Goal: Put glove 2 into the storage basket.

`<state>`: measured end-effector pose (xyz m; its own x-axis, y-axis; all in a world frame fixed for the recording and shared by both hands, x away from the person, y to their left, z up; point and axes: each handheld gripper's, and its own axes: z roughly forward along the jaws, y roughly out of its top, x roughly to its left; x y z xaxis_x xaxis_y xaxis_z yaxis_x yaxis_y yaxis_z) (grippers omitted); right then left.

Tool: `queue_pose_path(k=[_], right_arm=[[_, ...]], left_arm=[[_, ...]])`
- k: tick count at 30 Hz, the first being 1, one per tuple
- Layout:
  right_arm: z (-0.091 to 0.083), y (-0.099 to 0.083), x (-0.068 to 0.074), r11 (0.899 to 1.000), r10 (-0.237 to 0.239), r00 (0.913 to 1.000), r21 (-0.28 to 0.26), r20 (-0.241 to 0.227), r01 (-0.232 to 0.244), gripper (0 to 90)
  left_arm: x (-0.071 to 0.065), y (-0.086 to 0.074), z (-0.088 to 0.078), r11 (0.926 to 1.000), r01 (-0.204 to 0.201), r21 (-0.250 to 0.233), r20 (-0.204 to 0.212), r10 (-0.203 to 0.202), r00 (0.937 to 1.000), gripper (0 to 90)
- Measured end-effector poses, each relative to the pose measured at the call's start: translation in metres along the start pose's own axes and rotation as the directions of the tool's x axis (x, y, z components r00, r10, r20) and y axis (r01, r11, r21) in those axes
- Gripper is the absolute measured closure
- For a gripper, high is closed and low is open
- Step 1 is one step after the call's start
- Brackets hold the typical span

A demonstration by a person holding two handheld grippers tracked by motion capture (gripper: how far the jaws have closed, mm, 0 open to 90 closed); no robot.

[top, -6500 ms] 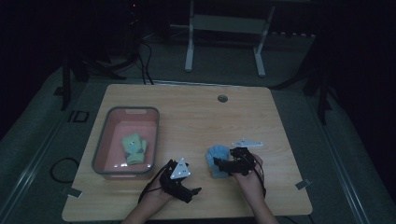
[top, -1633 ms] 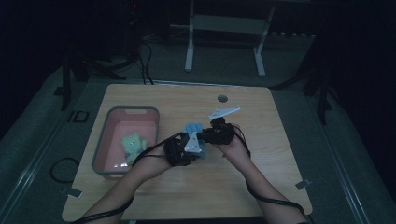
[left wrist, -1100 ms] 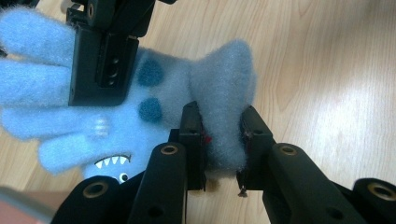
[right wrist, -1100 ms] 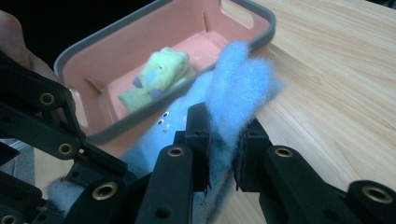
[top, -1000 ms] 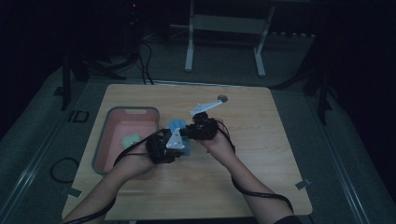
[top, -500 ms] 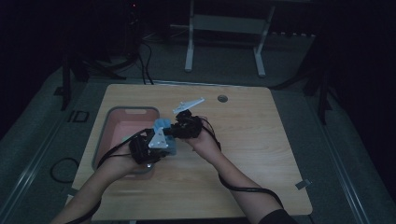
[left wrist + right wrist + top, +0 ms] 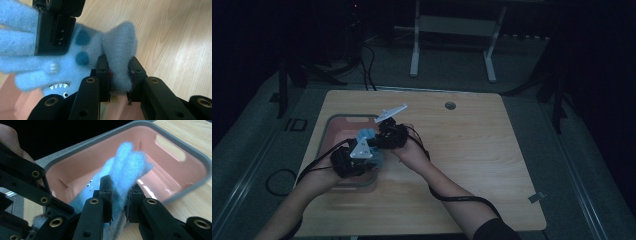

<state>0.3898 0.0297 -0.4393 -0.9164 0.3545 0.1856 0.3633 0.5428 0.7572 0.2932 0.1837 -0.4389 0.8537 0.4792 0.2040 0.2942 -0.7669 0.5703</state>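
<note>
A fuzzy light-blue plush toy (image 7: 82,55) with darker spots and a toothed mouth hangs between both grippers over the right edge of a pink bin (image 7: 343,126). My left gripper (image 7: 117,77) is shut on one fold of the plush toy (image 7: 366,135). My right gripper (image 7: 119,198) is shut on another part of the plush toy (image 7: 127,167), with the pink bin (image 7: 180,152) right behind it. In the high view my left gripper (image 7: 354,157) is nearer the person, and my right gripper (image 7: 387,136) sits just beyond it. The other gripper's black jaws show at the upper left of the left gripper view.
The pink bin has a grey rim and slot handles and stands at the left of the wooden table (image 7: 472,150). A round hole (image 7: 450,105) marks the table's far side. A metal frame (image 7: 452,30) and cables lie on the dark floor beyond.
Both hands have carried the blue plush leftward, from the table's middle to over the pink bin's right edge. Both grips on it are unchanged.
</note>
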Motion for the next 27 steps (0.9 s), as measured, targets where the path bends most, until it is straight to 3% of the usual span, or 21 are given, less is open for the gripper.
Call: queue_pose_path(k=[9,16,19,27], right_arm=[[0.029,0.012,0.013,1.0,-0.012,0.9994,0.005,-0.034,0.012,78.5],[0.043,0.023,0.018,1.0,-0.028,0.9992,0.008,-0.028,0.029,78.4],[0.048,0.025,0.019,0.999,-0.038,0.9991,0.012,-0.018,0.038,78.5],[0.066,0.011,0.01,0.999,0.022,0.9993,0.036,-0.03,-0.021,78.5]], left_arm=[[0.006,-0.025,-0.013,0.9993,0.031,0.021,-0.018,-0.031,0.9994,75.9],[0.013,-0.034,-0.019,0.9981,0.052,0.032,-0.029,-0.051,0.9983,76.0],[0.016,-0.037,-0.017,0.9975,0.062,0.034,-0.023,-0.061,0.9978,76.0],[0.019,-0.047,0.001,0.9946,0.081,0.066,0.007,-0.081,0.9967,76.0]])
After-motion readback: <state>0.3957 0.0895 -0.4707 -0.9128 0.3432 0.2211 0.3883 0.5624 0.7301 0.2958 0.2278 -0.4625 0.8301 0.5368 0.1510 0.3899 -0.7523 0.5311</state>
